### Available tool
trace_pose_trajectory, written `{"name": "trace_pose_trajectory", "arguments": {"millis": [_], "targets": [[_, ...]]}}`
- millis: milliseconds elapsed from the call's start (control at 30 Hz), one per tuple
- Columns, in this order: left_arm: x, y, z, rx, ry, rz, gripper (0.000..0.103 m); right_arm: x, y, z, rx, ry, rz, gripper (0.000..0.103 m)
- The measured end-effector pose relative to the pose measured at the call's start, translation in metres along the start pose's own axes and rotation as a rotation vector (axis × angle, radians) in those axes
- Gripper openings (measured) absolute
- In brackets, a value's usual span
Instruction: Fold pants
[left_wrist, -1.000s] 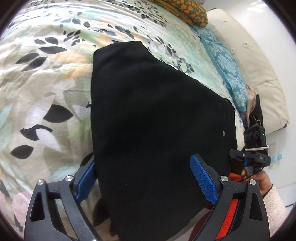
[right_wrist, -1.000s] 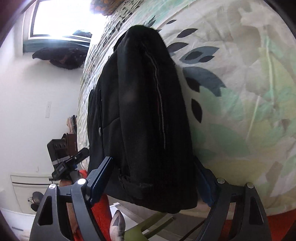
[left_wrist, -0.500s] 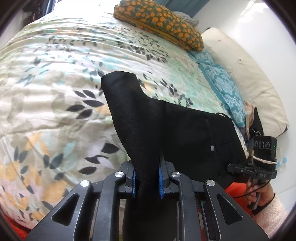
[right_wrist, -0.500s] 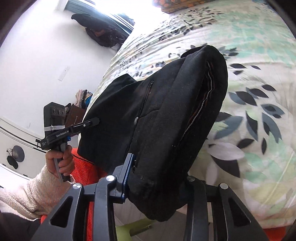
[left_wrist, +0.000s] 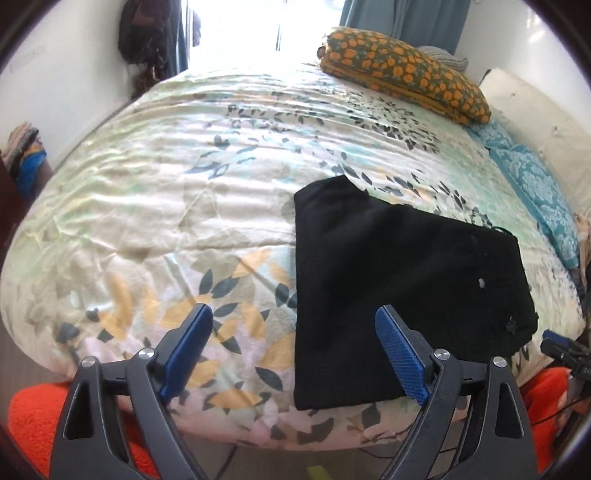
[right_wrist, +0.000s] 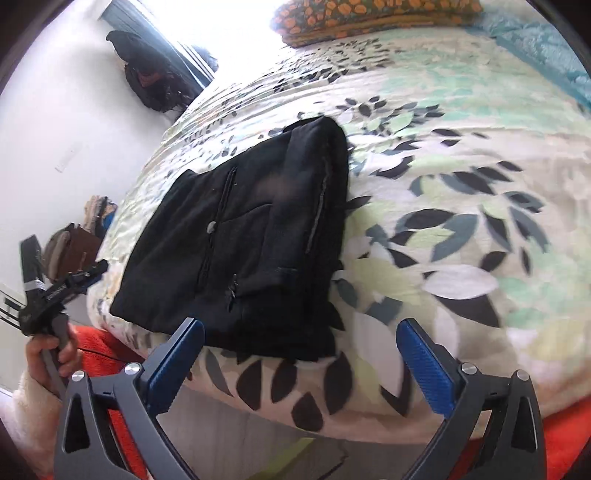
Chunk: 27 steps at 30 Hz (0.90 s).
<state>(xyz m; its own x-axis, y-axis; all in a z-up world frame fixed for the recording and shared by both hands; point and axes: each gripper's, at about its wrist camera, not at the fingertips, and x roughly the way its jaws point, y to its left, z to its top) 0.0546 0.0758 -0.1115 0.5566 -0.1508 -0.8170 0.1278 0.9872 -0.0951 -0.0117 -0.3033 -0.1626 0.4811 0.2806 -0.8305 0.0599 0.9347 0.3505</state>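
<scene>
Hovering angled down, left gripper (left_wrist: 293, 330) and right gripper (right_wrist: 301, 341) spread wide, just opened, nothing between; black pants (left_wrist: 399, 291) released, now folded on floral bedspread (left_wrist: 166, 221).

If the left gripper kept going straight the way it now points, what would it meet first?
Probably the floral bedspread, just beside the left edge of the folded black pants. The left gripper is open with nothing between its jaws, which have just been opening. Depth is hard to judge.
</scene>
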Motion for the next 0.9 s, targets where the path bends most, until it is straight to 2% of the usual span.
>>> {"name": "trace_pose_trajectory", "arguments": {"millis": [67, 133, 233, 300, 367, 467, 567, 767, 900], "targets": [[-0.019, -0.015, -0.004, 0.068, -0.020, 0.024, 0.093, -0.027, 0.006, -0.005, -0.041, -0.048, -0.126, 0.103], [-0.039, -0.029, -0.008, 0.121, -0.055, 0.065, 0.093, -0.055, 0.014, -0.009, -0.071, -0.089, -0.194, 0.103], [-0.070, -0.052, -0.012, 0.168, -0.104, 0.144, 0.093, -0.083, 0.032, -0.012, -0.101, -0.091, -0.288, 0.103], [-0.083, -0.064, -0.014, 0.177, -0.087, 0.217, 0.093, -0.099, 0.051, -0.013, -0.095, -0.093, -0.278, 0.103], [-0.096, -0.069, -0.020, 0.167, -0.078, 0.241, 0.093, -0.115, 0.069, -0.017, -0.096, -0.110, -0.221, 0.103], [-0.109, -0.071, -0.026, 0.123, -0.067, 0.217, 0.093, -0.132, 0.099, -0.020, -0.142, -0.141, -0.202, 0.103], [-0.112, -0.072, -0.026, 0.096, -0.035, 0.193, 0.093, -0.135, 0.121, -0.022, -0.192, -0.138, -0.220, 0.103], [-0.118, -0.074, -0.028, 0.064, 0.006, 0.168, 0.093, -0.136, 0.136, -0.027, -0.225, -0.159, -0.268, 0.103], [-0.125, -0.079, -0.031, 0.090, -0.010, 0.204, 0.093, -0.133, 0.138, -0.030, -0.211, -0.145, -0.260, 0.103]]}}
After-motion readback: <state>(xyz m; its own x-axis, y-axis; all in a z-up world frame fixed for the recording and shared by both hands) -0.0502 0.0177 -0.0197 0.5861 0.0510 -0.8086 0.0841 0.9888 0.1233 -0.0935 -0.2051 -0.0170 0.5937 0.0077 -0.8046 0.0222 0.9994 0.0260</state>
